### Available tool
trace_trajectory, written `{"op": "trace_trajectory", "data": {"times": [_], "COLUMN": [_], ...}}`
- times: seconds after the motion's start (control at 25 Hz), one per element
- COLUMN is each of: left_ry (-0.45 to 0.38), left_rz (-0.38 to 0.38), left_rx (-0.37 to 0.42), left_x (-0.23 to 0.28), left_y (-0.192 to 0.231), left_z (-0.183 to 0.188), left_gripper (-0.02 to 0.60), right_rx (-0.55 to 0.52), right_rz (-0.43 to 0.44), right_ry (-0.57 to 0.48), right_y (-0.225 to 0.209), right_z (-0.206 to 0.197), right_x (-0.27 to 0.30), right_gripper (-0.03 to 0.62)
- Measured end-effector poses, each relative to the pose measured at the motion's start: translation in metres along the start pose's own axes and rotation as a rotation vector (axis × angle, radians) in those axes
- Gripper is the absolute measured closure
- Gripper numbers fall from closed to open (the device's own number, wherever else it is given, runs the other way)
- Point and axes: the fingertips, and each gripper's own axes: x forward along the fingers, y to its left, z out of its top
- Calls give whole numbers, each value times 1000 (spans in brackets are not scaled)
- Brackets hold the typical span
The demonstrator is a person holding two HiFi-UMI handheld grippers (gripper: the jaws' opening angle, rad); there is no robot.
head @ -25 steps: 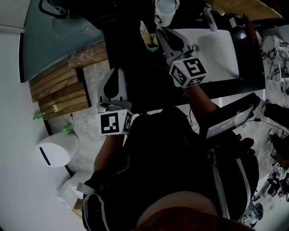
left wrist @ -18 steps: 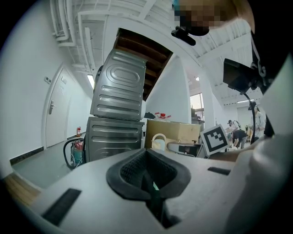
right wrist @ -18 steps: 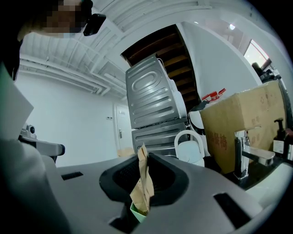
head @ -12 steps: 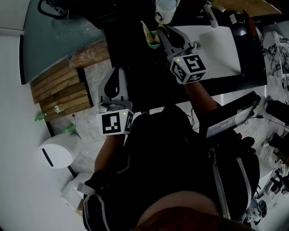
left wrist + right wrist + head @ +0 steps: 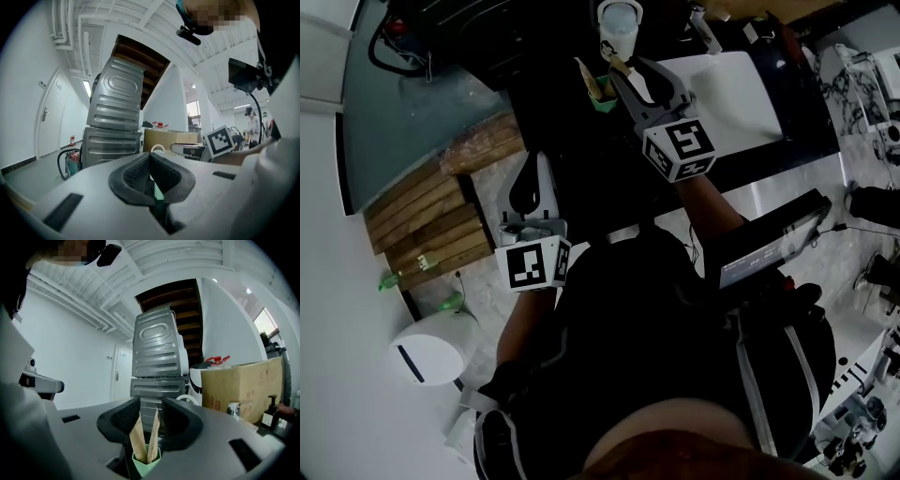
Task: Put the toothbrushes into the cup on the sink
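A small green cup [image 5: 146, 461] holds two paper-wrapped toothbrushes [image 5: 139, 437] and stands low between the jaws of my right gripper [image 5: 150, 411]. Those jaws are opening, and their pads stand clear of the wrappers on both sides. In the head view the green cup [image 5: 602, 95] and the toothbrushes [image 5: 584, 74] sit just left of the right gripper [image 5: 634, 68], on the dark counter beside the white sink [image 5: 741, 94]. My left gripper [image 5: 534, 184] hangs lower left, away from the counter. The left gripper [image 5: 150, 158] is shut, with nothing recognisable held.
A white cup [image 5: 619, 28] stands at the counter's far edge, beyond the green one. A stacked grey appliance [image 5: 154, 362] and a cardboard box [image 5: 243, 387] rise behind. Wooden slats [image 5: 422, 225] and a white bin [image 5: 431, 349] lie on the floor at left.
The right gripper's jaws have spread apart around the toothbrushes. Cup and right gripper sit slightly further left in the head view. The left gripper stays shut in about the same place.
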Motion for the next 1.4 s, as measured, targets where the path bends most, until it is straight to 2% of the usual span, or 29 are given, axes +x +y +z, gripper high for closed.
{"op": "trace_trajectory", "data": {"times": [0.12, 0.32, 0.48, 0.76, 1.0, 1.4], "left_ry": [-33, -32, -59, -98, -103, -51], "left_rz": [-34, -124, -154, -233, -219, -195], "left_rx": [-28, 9, 4, 6, 0, 13], "left_x": [-8, -10, -17, -25, -28, -21], "left_y": [-2, -7, -2, -11, -25, -71], "left_z": [9, 12, 18, 29, 37, 40], "left_gripper": [575, 575, 575, 575, 577, 577], "right_rx": [-14, -15, 0, -9, 23, 40], "right_rz": [-37, -87, -84, -113, -116, -62], "right_ry": [-21, -42, -44, -21, -26, -14], "right_y": [2, 11, 27, 48, 47, 28], "right_z": [17, 38, 45, 58, 61, 60], "right_x": [-16, -43, -56, -95, -122, -152], "right_gripper": [456, 457, 514, 543, 548, 561]}}
